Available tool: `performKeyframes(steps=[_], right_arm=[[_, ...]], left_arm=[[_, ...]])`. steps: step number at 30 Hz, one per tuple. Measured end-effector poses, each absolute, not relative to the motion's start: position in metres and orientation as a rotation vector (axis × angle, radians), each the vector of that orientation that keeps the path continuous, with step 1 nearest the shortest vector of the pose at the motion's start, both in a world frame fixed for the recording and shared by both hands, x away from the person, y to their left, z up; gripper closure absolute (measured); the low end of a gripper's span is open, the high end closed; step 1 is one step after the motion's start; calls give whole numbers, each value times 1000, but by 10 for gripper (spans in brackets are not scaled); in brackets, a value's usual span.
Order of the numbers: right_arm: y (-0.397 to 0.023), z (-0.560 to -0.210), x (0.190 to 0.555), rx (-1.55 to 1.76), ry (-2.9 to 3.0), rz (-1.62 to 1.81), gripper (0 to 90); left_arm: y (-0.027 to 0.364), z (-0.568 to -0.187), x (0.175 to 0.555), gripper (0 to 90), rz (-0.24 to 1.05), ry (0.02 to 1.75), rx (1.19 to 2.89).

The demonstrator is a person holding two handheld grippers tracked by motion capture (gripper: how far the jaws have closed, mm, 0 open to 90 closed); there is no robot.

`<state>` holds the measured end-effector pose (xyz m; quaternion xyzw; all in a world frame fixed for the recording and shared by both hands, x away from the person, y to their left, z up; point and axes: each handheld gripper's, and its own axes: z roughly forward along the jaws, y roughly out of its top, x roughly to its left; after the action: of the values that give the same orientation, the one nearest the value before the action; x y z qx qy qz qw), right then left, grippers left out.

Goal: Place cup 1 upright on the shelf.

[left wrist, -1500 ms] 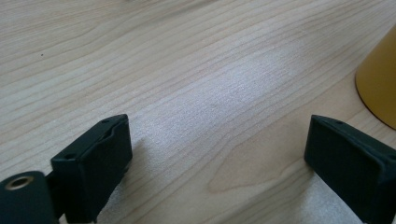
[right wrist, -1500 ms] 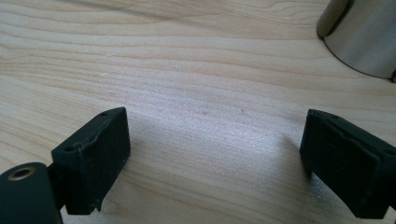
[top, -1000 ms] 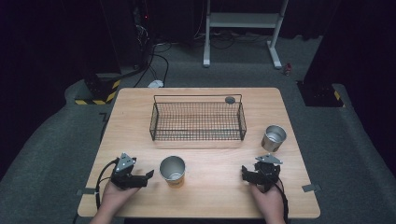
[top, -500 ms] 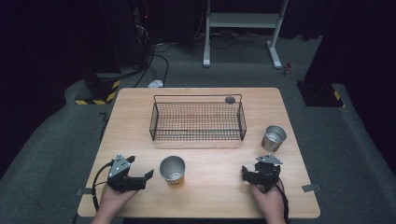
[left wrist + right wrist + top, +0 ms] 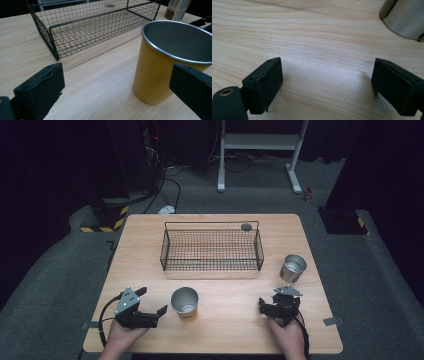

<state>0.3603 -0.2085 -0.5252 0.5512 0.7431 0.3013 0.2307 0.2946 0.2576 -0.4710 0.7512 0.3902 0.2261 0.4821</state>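
Left gripper (image 5: 150, 302) jaws have just been opening, now wide apart, nothing between them; yellow cup (image 5: 184, 303) stands just beside, near the front edge of the table (image 5: 230, 340). Square the jaws on the cup wall, grip mid-height, lift straight toward the basket (image 5: 210, 249). Right gripper (image 5: 266, 304) jaws spread, empty, low over bare wood. Steel cup (image 5: 292, 267) is cropped in both gripper views; small round thing on the basket's far rim unclear.

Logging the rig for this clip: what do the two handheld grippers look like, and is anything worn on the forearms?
Both the left gripper and the right gripper are black, each with two blocky black jaws and a grey three-cornered plate on top. A black cable trails from each back toward the person. The jaw pads look matte, with small screw holes. The forearms are bare, with no sleeves in sight.
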Motion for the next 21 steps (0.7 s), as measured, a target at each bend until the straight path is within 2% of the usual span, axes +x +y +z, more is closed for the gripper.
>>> performKeyframes(steps=[4, 21], right_arm=[[-209, -525, 360, 1513, 2045, 829, 101], [-209, -525, 360, 1512, 2045, 829, 104]], left_arm=[[253, -471, 288, 6, 499, 941, 1811], [225, -474, 280, 5, 463, 865, 1845]])
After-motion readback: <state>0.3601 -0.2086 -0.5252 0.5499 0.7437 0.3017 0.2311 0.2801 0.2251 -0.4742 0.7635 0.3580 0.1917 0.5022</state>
